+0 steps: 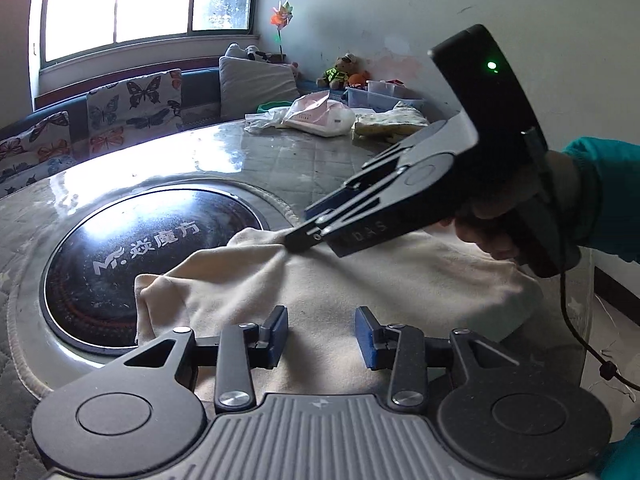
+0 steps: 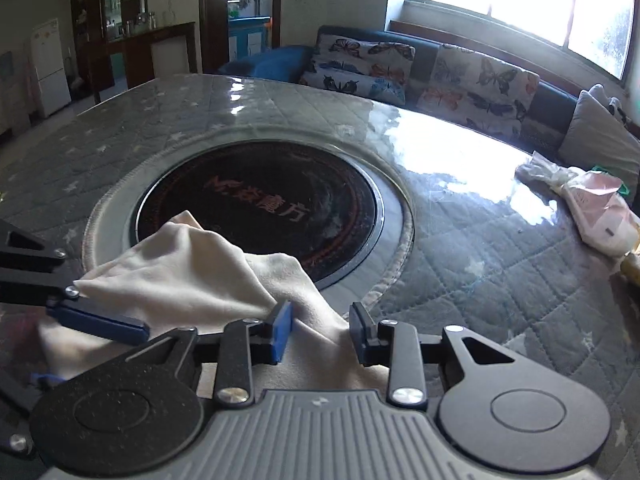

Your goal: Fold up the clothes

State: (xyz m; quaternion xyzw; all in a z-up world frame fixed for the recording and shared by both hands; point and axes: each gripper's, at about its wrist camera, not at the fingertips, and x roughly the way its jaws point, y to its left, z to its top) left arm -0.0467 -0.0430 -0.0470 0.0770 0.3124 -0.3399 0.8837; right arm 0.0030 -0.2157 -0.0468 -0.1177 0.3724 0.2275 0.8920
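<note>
- Cream garment (image 1: 360, 280) lies on the near part of the round surface (image 1: 256, 152), one edge draped over the black round hotplate (image 1: 132, 256) set in the middle.
- Long axis in left wrist view runs roughly left-right across the frame; left end bunched into a loose flap at the hotplate rim, right end flatter by the surface edge.
- In right wrist view the cloth (image 2: 180, 268) is pulled up into a peak that points away from the camera, toward the hotplate (image 2: 260, 208); folds fan down from the peak.
- Around: butterfly-print cushions (image 1: 132, 100) on the sofa behind, window above them; far side of surface has a pink/white plastic bag (image 1: 316, 114), a crumpled yellowish cloth (image 1: 392, 122) and a clear bin (image 1: 380, 94). Soft toys (image 1: 340, 72) and a pinwheel (image 1: 282, 16) near the wall.
- Those items sit well apart from the garment; the only thing overlapping it is the hotplate under its edge.
- Left gripper (image 1: 322, 338): moderately wide, nothing between the pads, hangs over the flat mid part of the cloth; can't tell if it touches.
- Right gripper (image 2: 320, 334): also parted in its own view, cloth running through the gap; in left view its tip (image 1: 308, 236) meets a pinched ridge of fabric. Can't tell if it really grips.
</note>
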